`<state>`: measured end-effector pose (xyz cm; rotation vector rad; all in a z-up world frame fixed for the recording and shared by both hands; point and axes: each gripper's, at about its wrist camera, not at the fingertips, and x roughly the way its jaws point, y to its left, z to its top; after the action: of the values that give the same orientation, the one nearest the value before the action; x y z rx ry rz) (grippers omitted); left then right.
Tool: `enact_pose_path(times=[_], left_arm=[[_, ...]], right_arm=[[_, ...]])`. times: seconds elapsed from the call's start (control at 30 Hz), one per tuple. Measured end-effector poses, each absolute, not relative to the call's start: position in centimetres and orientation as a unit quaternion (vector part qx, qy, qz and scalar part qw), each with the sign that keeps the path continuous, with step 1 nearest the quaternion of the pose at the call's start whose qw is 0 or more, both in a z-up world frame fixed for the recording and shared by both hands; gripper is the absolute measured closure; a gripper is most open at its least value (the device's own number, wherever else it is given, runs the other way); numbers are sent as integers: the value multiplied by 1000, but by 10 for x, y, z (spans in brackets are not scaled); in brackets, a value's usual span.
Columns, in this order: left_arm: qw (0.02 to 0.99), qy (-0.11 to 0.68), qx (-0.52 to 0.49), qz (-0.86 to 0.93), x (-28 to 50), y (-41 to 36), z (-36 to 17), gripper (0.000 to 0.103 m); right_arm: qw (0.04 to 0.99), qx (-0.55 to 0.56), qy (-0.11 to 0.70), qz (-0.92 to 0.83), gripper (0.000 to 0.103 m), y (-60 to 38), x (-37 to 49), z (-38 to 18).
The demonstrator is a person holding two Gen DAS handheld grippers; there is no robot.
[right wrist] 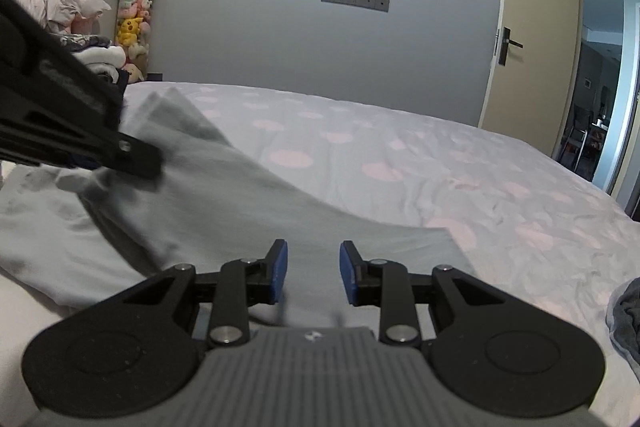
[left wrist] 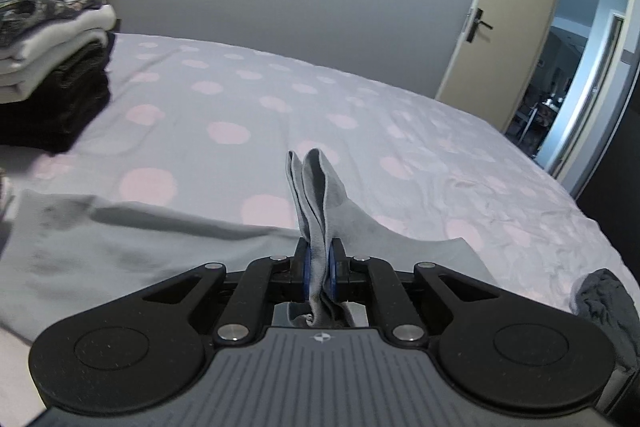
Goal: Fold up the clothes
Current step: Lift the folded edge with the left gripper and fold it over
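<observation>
A light grey garment (left wrist: 120,247) lies spread on the bed, and a doubled edge of it stands up between the blue pads of my left gripper (left wrist: 319,259), which is shut on it. In the right wrist view the same grey garment (right wrist: 240,203) rises in a fold toward the left gripper's black body (right wrist: 72,131) at the upper left. My right gripper (right wrist: 313,267) hovers just over the garment's near part, open, nothing between its fingers.
The bed sheet (left wrist: 400,131) is pale with pink dots. A stack of folded clothes (left wrist: 48,67) sits at the far left. A dark garment (left wrist: 604,299) lies at the right edge. Plush toys (right wrist: 134,7) stand in the corner; an open door (right wrist: 532,39) is to the right.
</observation>
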<state>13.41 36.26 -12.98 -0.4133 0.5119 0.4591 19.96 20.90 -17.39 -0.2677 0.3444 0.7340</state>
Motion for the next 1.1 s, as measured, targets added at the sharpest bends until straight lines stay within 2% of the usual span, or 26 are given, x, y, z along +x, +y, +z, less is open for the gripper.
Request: enact_pose_path(times=[0.4,0.57,0.7,1.0,1.1], left_arm=[[910,262,-141,289,102,413,-69,93],[892,289,-135,319,80,447,-60,93],[874,308,-151,345,64,473,-78,93],[834,332,-227,378,54,522,-159,92],[820,333,-246,396,47,530,-178,84]], right_arm=[[905,-103,163,379,71,194,195,-156],[906,-102,167,376,70,192,195,-152],[907,-104,172,369,70,194,198,-152],[908,-118,190,353,70,200,210,-162],[910,-107,210,342,70,199,221,-167]])
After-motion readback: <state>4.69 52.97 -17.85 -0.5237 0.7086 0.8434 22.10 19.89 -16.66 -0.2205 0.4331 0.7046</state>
